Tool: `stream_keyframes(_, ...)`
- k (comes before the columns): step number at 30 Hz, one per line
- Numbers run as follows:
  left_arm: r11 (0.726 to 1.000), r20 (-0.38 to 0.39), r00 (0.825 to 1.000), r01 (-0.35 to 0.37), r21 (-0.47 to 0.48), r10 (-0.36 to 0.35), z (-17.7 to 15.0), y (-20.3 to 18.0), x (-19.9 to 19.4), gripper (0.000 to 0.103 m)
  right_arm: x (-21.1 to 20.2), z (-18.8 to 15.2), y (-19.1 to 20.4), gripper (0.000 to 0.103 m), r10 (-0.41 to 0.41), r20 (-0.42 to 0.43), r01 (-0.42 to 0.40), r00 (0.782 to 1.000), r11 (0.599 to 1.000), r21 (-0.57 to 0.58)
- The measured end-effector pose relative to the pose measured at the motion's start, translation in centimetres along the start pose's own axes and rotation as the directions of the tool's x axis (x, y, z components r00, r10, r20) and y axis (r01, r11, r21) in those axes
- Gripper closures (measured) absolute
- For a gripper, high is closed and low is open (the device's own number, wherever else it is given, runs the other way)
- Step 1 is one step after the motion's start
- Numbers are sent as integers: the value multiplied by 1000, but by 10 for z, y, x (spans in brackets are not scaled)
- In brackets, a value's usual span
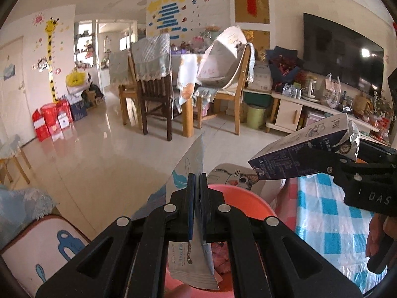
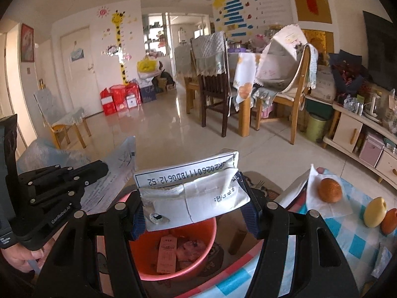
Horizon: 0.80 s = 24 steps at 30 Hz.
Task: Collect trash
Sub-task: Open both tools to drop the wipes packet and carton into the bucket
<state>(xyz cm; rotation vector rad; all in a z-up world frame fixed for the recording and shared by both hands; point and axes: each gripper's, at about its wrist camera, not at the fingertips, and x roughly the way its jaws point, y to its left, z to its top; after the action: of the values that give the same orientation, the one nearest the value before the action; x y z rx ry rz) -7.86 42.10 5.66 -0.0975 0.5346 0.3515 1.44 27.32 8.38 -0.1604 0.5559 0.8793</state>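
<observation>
My left gripper (image 1: 197, 181) is shut on a flat white-and-blue wrapper (image 1: 191, 164), held above the orange-pink basin (image 1: 248, 198). It also shows at the left of the right wrist view (image 2: 99, 171), with the wrapper (image 2: 116, 173) sticking out. My right gripper (image 2: 193, 213) is shut on a squashed milk carton (image 2: 191, 191), held over the basin (image 2: 208, 231). In the left wrist view the same carton (image 1: 302, 149) hangs at the right in my right gripper (image 1: 320, 156). Several wrappers (image 2: 173, 250) lie in the basin.
A table with a blue-and-white checked cloth (image 2: 352, 243) is at the right, with an orange (image 2: 330, 190), a yellow fruit (image 2: 376, 211) and white paper (image 2: 315, 198) on it. A cat-print stool (image 1: 238, 176) stands behind the basin. Chairs, a dining table (image 1: 186, 87) and a TV cabinet (image 1: 310, 109) stand farther off.
</observation>
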Motion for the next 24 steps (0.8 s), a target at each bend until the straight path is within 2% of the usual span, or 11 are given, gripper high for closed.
stream_keyframes(7, 999, -68, 997, 24, -34, -26, -25, 4, 37, 98, 30, -18, 13, 40, 2, -66, -3, 998, 1000, -17)
stream_keyframes(11, 999, -107, 994, 27, -36, -30, -39, -2, 54, 98, 48, -26, 20, 40, 34, -119, -37, 992, 999, -22)
stream_keyframes(12, 999, -117, 993, 25, -33, -29, -43, -2, 57, 96, 49, -27, 22, 36, 36, -127, -39, 991, 999, -26)
stream_keyframes(13, 999, -127, 992, 19, -30, -23, -46, -2, 60, 94, 50, -28, 24, 21, 24, -129, -29, 991, 999, -34)
stream_keyframes(15, 999, -139, 990, 5, -33, -10, -50, 2, 62, 92, 48, -28, 24, 5, 0, -110, -4, 994, 999, -37)
stream_keyframes(16, 999, -137, 991, -4, -38, -1, -51, 5, 62, 89, 46, -29, 22, 5, -9, -104, 6, 995, 999, -31)
stream_keyframes(18, 998, -135, 991, -19, -52, 11, -51, 10, 59, 70, 44, -30, 17, 5, -20, -105, 18, 994, 1000, -18)
stream_keyframes(19, 998, -129, 991, -27, -56, 19, -51, 11, 57, 56, 41, -32, 14, 5, -23, -102, 22, 994, 1000, -11)
stream_keyframes(20, 998, -111, 993, -39, -55, 33, -50, 12, 52, 51, 39, -32, 11, 5, -27, -100, 26, 995, 1000, -7)
stream_keyframes(22, 998, -96, 994, -48, -44, 43, -46, 12, 45, 48, 31, -33, 5, 5, -42, -91, 43, 995, 999, 6)
stream_keyframes(24, 997, -77, 995, -66, -26, 64, -39, 8, 34, 38, 14, -35, -5, 5, -59, -75, 61, 995, 998, 23)
